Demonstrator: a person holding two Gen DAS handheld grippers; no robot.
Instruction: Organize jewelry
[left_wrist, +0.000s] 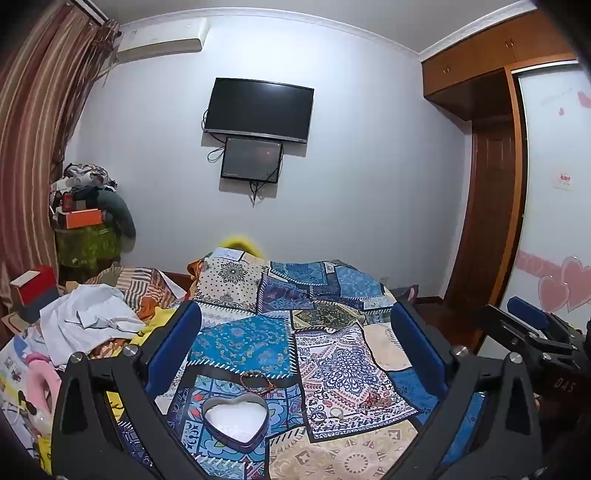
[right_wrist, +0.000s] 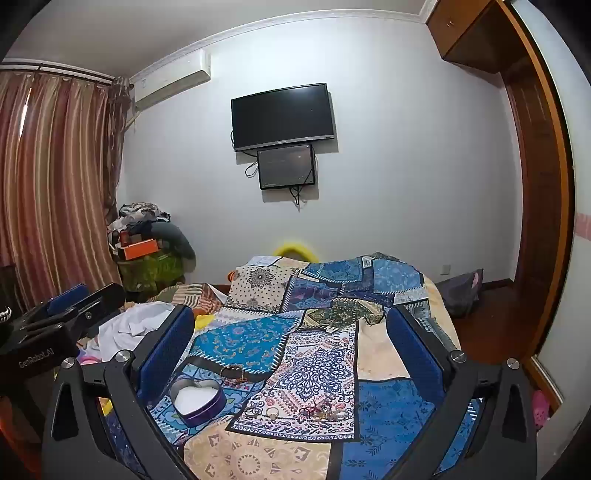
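Jewelry (right_wrist: 295, 410) was lying loose on the patchwork quilt (right_wrist: 317, 373) covering the bed: a few rings and some small tangled bits in a row, with a beaded bracelet (left_wrist: 257, 381) off by itself just behind the heart-shaped tin (left_wrist: 235, 421). The tin sat to the left of the little pile, lid off, with what looked like a white lining inside and nothing else in it that I could see.

Both tools were up above the bed, not touching anything. The left hand-held gripper (left_wrist: 295, 350) had its jaws spread wide and empty, and the right hand-held gripper (right_wrist: 291, 350) was the same.

If I were doing it, I'd go for one piece at a time, coming straight down on a ring so the pads pinched the band and not the fabric. That quilt looked soft, so pressing too hard would probably bunch it up and drag the other pieces along. Steadying the tin with the other one wouldn't hurt either.
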